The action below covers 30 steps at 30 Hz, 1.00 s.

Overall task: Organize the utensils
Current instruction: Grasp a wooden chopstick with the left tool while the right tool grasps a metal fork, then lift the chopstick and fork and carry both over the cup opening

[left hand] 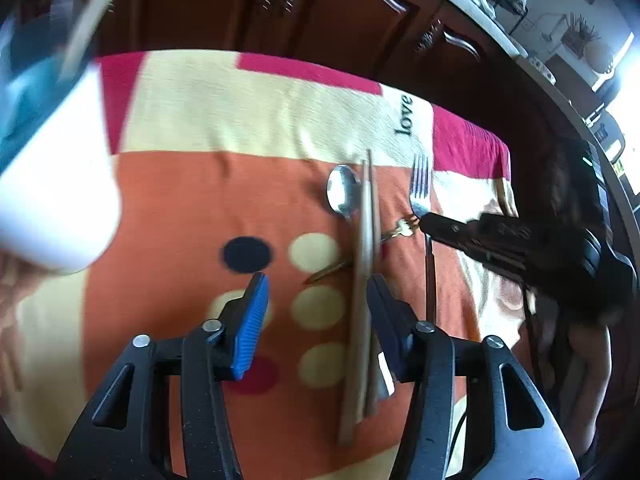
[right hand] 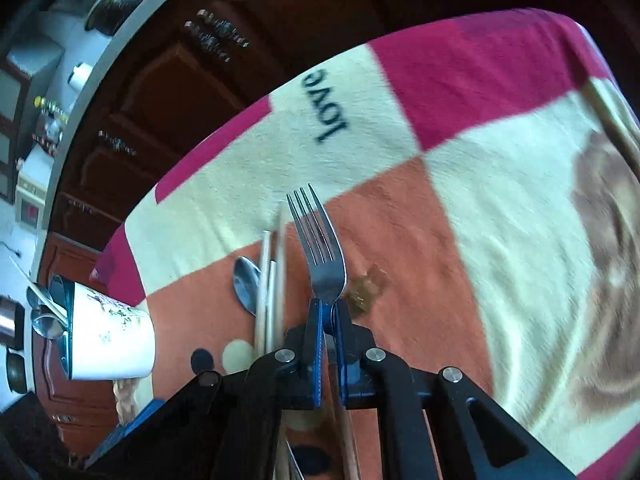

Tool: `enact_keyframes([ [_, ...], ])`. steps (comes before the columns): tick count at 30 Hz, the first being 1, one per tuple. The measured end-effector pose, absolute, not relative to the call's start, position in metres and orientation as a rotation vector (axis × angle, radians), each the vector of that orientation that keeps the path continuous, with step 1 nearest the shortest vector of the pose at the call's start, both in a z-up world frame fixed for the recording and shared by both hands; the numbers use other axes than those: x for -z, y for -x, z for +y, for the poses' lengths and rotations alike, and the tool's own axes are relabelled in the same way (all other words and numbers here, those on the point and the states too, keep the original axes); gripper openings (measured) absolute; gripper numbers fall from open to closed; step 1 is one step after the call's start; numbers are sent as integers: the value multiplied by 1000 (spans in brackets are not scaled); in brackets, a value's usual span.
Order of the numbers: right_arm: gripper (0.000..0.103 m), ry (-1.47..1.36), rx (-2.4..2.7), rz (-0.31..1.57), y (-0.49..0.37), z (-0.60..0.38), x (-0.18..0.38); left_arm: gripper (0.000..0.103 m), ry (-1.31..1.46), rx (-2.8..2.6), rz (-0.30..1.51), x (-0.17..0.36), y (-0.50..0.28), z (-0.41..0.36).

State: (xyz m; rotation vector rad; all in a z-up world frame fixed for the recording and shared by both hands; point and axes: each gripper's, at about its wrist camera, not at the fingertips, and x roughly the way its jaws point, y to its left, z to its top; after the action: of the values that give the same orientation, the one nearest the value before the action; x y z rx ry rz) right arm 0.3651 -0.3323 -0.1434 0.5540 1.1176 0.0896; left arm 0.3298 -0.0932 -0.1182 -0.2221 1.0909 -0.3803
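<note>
My right gripper (right hand: 329, 320) is shut on the neck of a steel fork (right hand: 320, 248), tines pointing away; the same gripper (left hand: 426, 222) and fork (left hand: 420, 186) show in the left wrist view. A pair of wooden chopsticks (left hand: 362, 280) lies lengthwise on the cloth beside a steel spoon (left hand: 343, 190); both show in the right wrist view, chopsticks (right hand: 270, 280) and spoon (right hand: 246, 284). My left gripper (left hand: 318, 296) is open above the cloth, its right finger next to the chopsticks. A white cup (right hand: 112, 340) holding utensils is tilted at the left.
A patterned blanket (left hand: 200, 200) in orange, cream and pink covers the table. Dark wooden cabinets (left hand: 340, 12) stand behind its far edge. The white cup (left hand: 52, 184) looms close at the left. A small gold-coloured object (left hand: 402, 230) lies by the fork.
</note>
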Motion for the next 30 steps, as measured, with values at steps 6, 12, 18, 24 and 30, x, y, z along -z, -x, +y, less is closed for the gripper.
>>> enact_keyframes([
  [6,5,-606,-56,1010,-340,-349,134,28,184,423,1148,137,-353,-127],
  [12,5,-570,-74,964,-339,-341,130,14,172,428,1172,147,-368,-133],
  [18,5,-573,-71,944,-337,-347,132,13,146,440,1185,148,-380,-144],
  [24,5,-561,-65,936,-337,-346,136,5,106,427,1167,143,-382,-147],
  [30,5,-552,-86,902,-335,-341,134,5,125,437,1075,115,-365,-138],
])
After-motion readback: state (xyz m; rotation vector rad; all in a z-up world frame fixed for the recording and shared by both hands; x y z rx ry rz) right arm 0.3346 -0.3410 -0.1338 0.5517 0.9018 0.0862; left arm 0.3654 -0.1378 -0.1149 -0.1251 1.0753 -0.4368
